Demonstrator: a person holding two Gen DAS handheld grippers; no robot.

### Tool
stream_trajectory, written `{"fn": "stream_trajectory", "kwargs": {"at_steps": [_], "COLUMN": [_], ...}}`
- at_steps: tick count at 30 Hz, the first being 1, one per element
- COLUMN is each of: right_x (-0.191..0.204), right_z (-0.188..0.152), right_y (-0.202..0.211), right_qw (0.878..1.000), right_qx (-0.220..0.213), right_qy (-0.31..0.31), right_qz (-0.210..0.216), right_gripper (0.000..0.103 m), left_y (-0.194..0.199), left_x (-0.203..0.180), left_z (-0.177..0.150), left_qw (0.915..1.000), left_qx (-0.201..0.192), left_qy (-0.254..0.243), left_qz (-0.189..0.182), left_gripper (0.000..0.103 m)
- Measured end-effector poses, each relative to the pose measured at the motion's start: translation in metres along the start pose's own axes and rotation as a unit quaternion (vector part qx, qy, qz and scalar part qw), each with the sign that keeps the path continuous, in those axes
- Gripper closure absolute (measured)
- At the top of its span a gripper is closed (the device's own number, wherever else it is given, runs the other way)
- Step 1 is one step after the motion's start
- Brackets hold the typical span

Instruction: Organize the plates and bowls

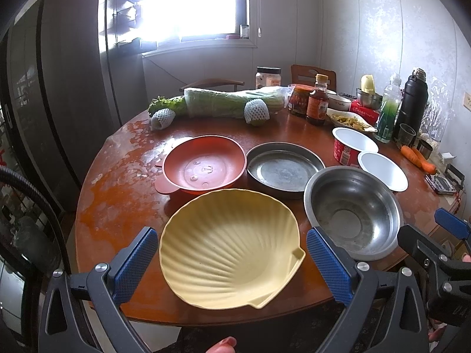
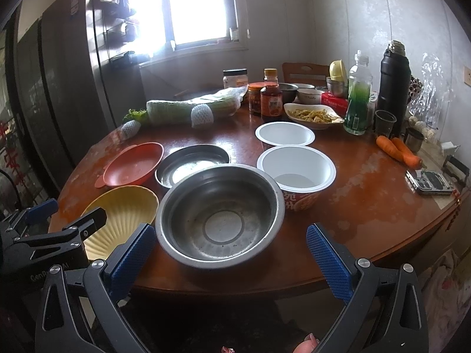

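Note:
A yellow shell-shaped plate (image 1: 232, 253) lies at the round table's near edge, between the wide-open fingers of my left gripper (image 1: 231, 260); it also shows in the right wrist view (image 2: 123, 214). A steel bowl (image 2: 219, 214) stands to its right, just ahead of my open right gripper (image 2: 229, 253); it also shows in the left wrist view (image 1: 353, 211). Behind them sit an orange plate (image 1: 204, 167), a flat steel plate (image 1: 284, 169) and two white paper bowls (image 2: 295, 167) (image 2: 284, 135). Neither gripper holds anything.
The wooden table (image 2: 368, 194) carries wrapped cabbage (image 1: 232, 101), jars and sauce bottles (image 1: 318, 100), a dish of food (image 2: 313, 114), a green bottle (image 2: 357, 100), a black flask (image 2: 394, 85), carrots (image 2: 397, 148) and a small device (image 2: 429, 182). A fridge (image 1: 59, 88) stands at left.

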State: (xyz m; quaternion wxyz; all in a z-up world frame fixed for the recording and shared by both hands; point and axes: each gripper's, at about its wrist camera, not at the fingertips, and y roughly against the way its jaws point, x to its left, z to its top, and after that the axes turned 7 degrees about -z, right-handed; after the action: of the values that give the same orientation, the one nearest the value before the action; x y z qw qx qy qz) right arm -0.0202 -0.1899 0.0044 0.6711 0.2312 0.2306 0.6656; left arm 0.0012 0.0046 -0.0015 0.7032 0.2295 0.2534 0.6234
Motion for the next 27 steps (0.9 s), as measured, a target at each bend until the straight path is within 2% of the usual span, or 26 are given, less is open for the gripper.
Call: {"fn": "stream_trajectory", "kwargs": {"at_steps": [27], "right_x": [0.0047], "right_z": [0.0024], "right_y": [-0.0003], "right_qw": [1.000], "right_qx": [0.001], "right_qy": [0.004], "right_qz": [0.001], "right_gripper": [0.000], "left_y": [-0.0022], "left_x": [0.0027], "left_z": [-0.0013], "left_qw": [1.0000], "left_qx": [0.000], "left_qy": [0.007], "left_qz": [-0.005], "left_gripper": [0.001]}}
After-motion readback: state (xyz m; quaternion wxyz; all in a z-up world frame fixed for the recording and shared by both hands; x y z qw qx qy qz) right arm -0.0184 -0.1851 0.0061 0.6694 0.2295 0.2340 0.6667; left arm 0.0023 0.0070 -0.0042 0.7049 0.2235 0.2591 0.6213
